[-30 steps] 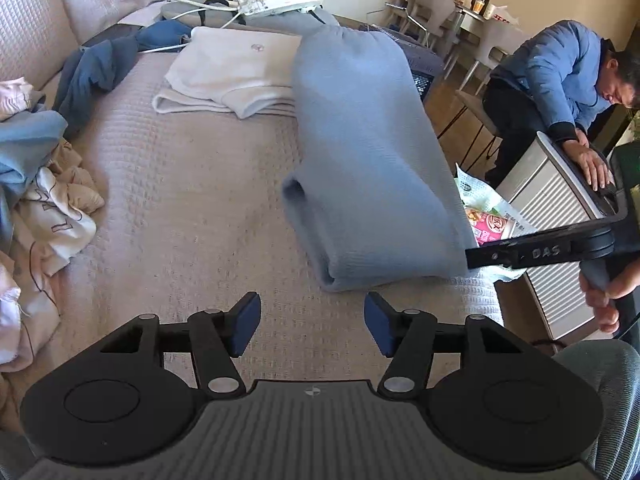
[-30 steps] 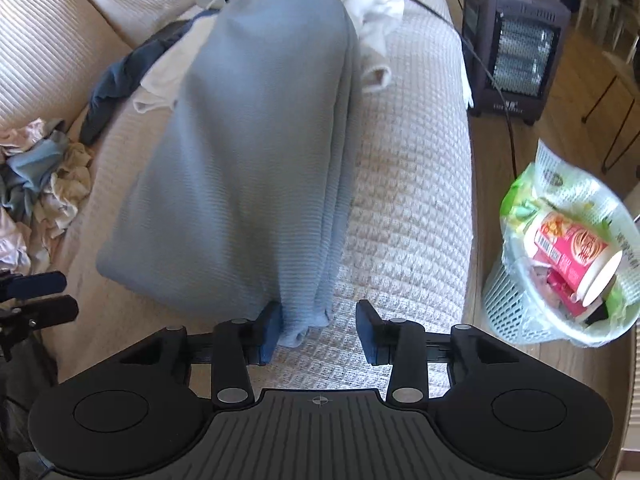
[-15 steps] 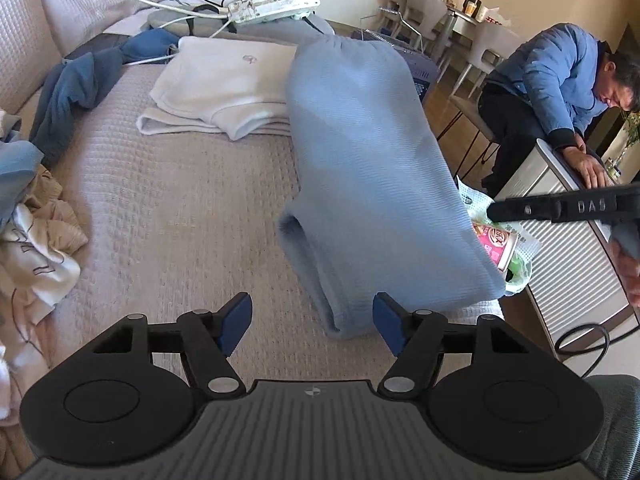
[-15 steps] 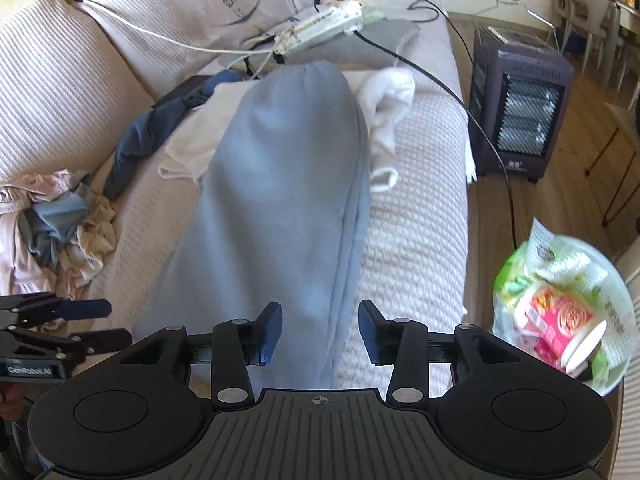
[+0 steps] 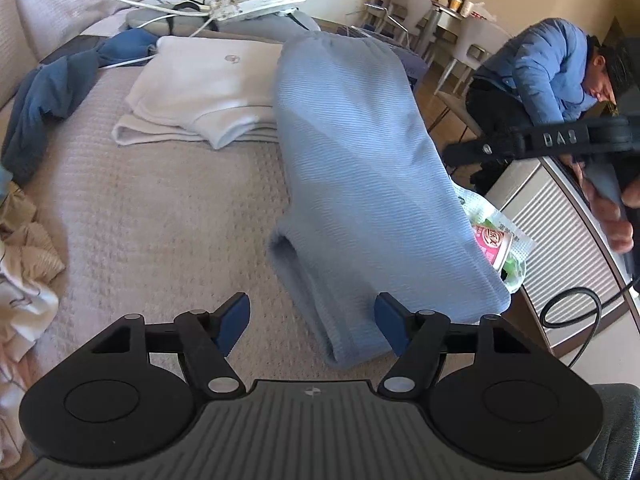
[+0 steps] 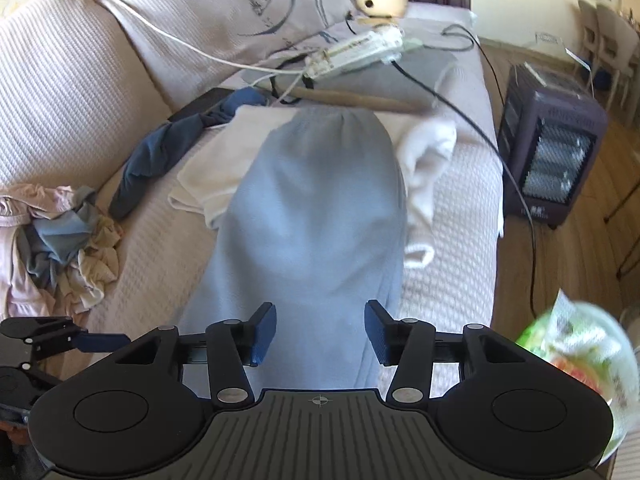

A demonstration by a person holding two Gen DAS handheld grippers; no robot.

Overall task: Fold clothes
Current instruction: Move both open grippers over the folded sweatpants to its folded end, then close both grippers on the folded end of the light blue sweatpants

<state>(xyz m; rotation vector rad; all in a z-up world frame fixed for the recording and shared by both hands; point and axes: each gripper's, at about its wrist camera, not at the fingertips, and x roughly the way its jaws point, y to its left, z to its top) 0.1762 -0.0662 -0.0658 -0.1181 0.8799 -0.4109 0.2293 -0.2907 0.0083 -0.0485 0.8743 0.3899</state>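
- My left gripper [image 5: 311, 326] hovers above the near end of the folded light-blue garment [image 5: 372, 184]; its jaws are opening, blue pads apart, the garment's near corner lying below and between them but not pinched
- My right gripper [image 6: 320, 332] hangs over the same garment [image 6: 316, 220] from its other side; its jaws are opening too, with the cloth seen in the gap beneath the pads and nothing gripped
- The light-blue garment lies lengthwise on the beige textured sofa cover [image 5: 160, 208], folded into a long narrow strip; its far end rests on the edge of a folded white garment [image 5: 208, 84]
- A dark-blue garment [image 5: 48, 92] lies crumpled just beyond the white one, towards the sofa back; a heap of unfolded clothes [image 6: 60, 248] sits further along the seat, well apart from the blue strip
- A white power strip [image 6: 356, 54] with cables sits on a grey cushion [image 6: 380, 80] at the far end of the sofa
- On the floor beside the sofa stand a dark electric heater [image 6: 552, 160] and a waste basket lined with a green-printed bag [image 5: 500, 248]
- A person in a blue jacket [image 5: 548, 68] bends over nearby
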